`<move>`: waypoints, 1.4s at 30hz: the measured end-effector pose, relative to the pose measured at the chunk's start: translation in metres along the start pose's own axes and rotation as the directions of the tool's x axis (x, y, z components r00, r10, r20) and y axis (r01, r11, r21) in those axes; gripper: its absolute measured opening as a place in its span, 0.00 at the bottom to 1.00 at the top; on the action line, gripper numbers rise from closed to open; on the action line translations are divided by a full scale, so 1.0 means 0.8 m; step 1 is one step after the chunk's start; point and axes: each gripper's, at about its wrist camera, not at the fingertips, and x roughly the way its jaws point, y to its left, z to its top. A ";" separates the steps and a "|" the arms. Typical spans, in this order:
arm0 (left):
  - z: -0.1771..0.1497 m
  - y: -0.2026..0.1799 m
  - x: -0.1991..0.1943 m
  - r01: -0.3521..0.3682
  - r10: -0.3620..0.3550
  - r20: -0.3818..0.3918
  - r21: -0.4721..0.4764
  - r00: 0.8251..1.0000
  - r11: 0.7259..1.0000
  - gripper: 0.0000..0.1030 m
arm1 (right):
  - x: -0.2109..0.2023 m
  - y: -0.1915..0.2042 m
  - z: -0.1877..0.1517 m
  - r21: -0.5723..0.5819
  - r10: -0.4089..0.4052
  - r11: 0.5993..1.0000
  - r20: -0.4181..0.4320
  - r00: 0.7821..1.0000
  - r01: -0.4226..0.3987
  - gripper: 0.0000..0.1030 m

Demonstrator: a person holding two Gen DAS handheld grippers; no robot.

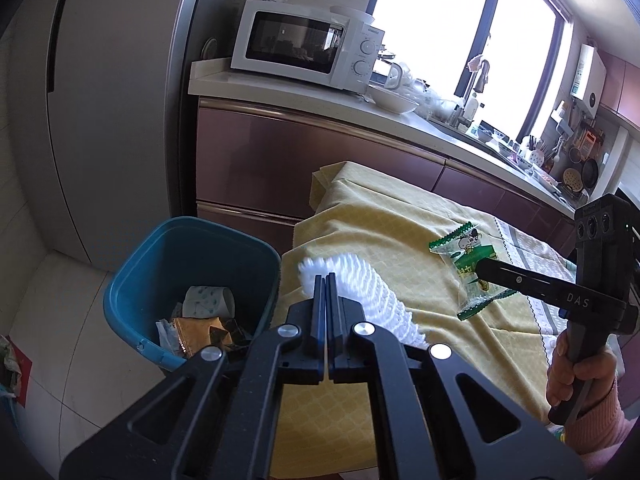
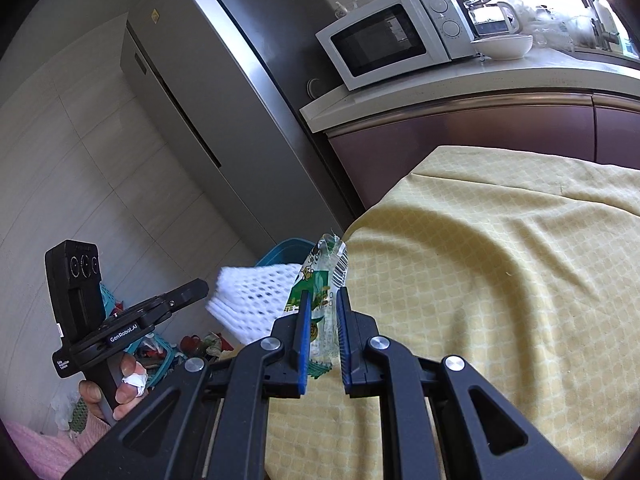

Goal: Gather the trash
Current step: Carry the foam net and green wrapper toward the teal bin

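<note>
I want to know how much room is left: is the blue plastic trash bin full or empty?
Partly filled. The blue plastic trash bin holds a few wrappers and crumpled paper at the bottom; its inner walls show bare above them.

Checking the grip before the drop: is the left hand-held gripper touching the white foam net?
Touching. The left wrist view shows the left hand-held gripper closed, pinching the white foam net.
</note>
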 end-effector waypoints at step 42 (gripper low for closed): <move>-0.028 0.021 0.037 0.082 -0.084 -0.078 -0.028 0.993 0.996 0.02 | 0.031 0.007 -0.014 0.012 0.022 1.000 -0.069 0.997 -0.022 0.11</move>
